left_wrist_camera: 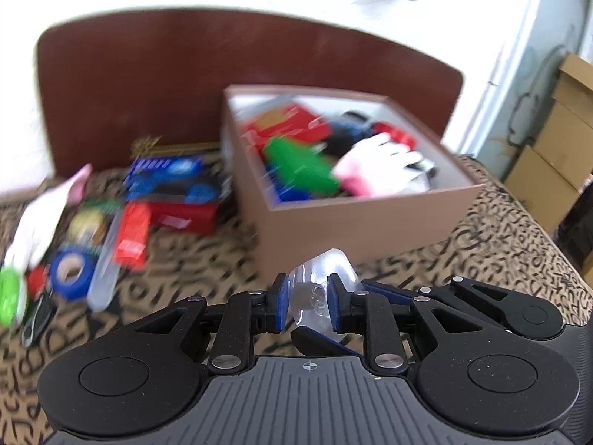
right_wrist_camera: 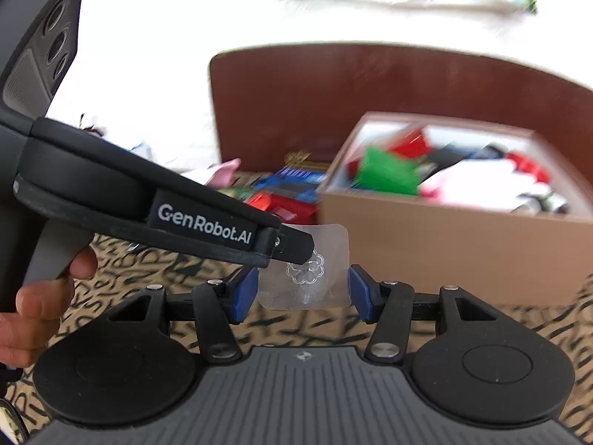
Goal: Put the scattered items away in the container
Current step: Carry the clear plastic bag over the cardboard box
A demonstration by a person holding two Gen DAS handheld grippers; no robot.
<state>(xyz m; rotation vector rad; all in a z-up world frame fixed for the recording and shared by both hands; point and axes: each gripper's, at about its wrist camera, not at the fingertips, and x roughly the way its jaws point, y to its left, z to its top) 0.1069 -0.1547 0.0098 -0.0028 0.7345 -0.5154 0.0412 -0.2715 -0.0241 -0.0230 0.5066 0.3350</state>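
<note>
My left gripper [left_wrist_camera: 307, 304] is shut on a clear plastic square piece [left_wrist_camera: 322, 278] with a flower-shaped centre, held above the patterned bedspread in front of the brown box [left_wrist_camera: 355, 222]. In the right wrist view the left gripper [right_wrist_camera: 296, 256] reaches in from the left and pinches the same clear piece [right_wrist_camera: 326, 259]. My right gripper [right_wrist_camera: 302, 289] is open, its blue pads [right_wrist_camera: 244, 293] on either side of the clear piece, not pressing it. The brown box [right_wrist_camera: 444, 244] holds red, green, blue and pink-white items.
Scattered items lie left of the box: a blue package [left_wrist_camera: 170, 178], red boxes [left_wrist_camera: 133, 233], a blue tape roll [left_wrist_camera: 70, 270], a clear tube [left_wrist_camera: 105, 270], a green object [left_wrist_camera: 11, 296]. A brown headboard [left_wrist_camera: 148, 85] stands behind. Cardboard boxes [left_wrist_camera: 556, 141] stand at the right.
</note>
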